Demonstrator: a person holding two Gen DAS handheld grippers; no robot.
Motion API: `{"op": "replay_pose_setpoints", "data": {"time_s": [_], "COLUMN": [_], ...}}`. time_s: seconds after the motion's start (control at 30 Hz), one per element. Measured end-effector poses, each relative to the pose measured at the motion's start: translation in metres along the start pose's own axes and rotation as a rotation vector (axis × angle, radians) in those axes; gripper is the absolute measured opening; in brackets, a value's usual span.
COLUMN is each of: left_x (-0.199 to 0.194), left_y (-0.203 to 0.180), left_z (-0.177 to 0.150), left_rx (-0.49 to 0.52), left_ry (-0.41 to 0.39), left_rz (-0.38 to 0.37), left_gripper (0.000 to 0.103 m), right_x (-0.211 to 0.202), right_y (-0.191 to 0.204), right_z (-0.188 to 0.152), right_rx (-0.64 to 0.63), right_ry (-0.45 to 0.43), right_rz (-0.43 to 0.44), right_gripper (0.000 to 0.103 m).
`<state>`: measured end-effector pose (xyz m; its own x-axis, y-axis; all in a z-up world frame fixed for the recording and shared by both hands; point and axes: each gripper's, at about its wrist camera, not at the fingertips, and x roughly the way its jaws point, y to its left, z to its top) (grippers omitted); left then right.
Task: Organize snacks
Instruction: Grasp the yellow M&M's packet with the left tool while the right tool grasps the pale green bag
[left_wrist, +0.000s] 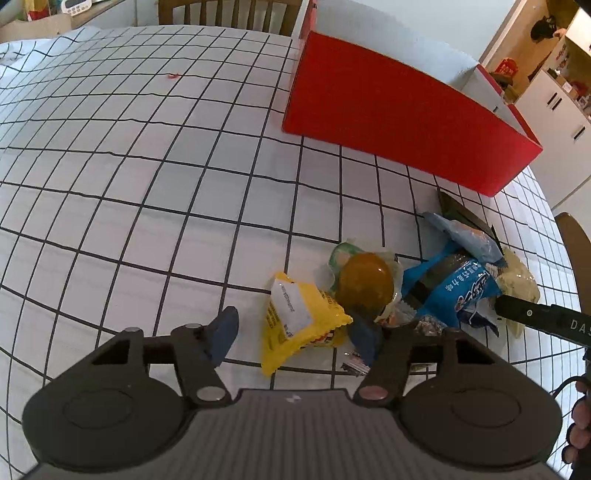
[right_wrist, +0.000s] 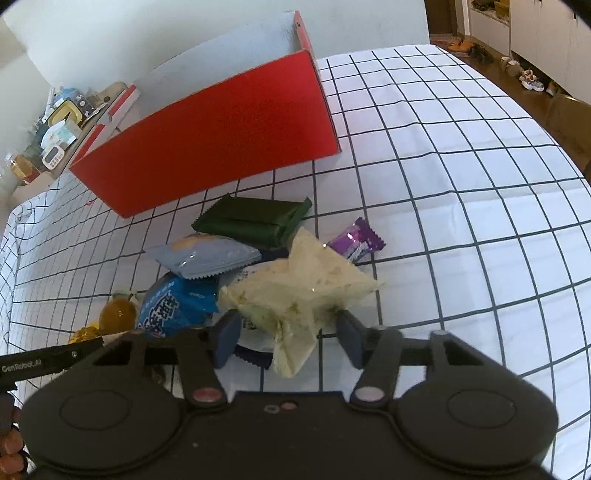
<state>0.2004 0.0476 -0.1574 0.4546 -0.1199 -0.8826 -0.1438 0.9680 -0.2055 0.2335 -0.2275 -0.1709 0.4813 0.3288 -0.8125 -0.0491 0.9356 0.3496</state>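
Observation:
My left gripper (left_wrist: 293, 315) points down at the checked tablecloth (left_wrist: 147, 184) and straddles a yellow snack packet (left_wrist: 295, 325). Its right pad touches the packet's edge, while a gap shows at its left pad. My right gripper (right_wrist: 286, 317) straddles a pale cream packet (right_wrist: 299, 288), with its tips at the packet's edges and no squeeze visible. Beside these lie an amber jelly cup (left_wrist: 365, 282), a blue packet (right_wrist: 173, 302), a light-blue packet (right_wrist: 207, 254), a dark green packet (right_wrist: 251, 221) and a purple candy (right_wrist: 356, 240). The open red box (right_wrist: 221, 136) stands just behind the pile.
The right gripper's black finger (left_wrist: 535, 314) reaches into the left wrist view beside the pile, and a hand (left_wrist: 580, 424) shows at that view's edge. Wooden chairs (left_wrist: 229, 11) stand at the table's far side. A tiny red scrap (left_wrist: 172, 75) lies far off.

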Motion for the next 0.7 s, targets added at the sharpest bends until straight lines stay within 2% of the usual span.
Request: {"op": "replay_pose_setpoints", "data": {"time_s": [0.13,0.17,0.33,0.7], "left_x": [-0.002,-0.003,-0.008,-0.035], "left_y": [0.003,0.003,0.001,0.008], "left_z": [0.0,-0.001,-0.002,-0.009], "left_rx": [-0.013,-0.009,0.011,-0.001], "left_ry": [0.005,0.004,-0.017,-0.059], "left_rz": [-0.025,-0.024,-0.014,-0.017], "left_gripper": [0.039,0.038,0.033,0.033], "right_x": [-0.001,-0.001,-0.006,-0.034], "right_y": [-0.002,-0.002,-0.001,0.002], "right_z": [0.0,0.0,-0.002,-0.01], "right_rx": [0.01,0.017,0.006,-0.022], "right_ry": [-0.001,-0.001,-0.019,-0.069], "right_rz": [0.011,0.017,0.008,0.003], "right_gripper": [0.041,0.036,0.034,0.032]}}
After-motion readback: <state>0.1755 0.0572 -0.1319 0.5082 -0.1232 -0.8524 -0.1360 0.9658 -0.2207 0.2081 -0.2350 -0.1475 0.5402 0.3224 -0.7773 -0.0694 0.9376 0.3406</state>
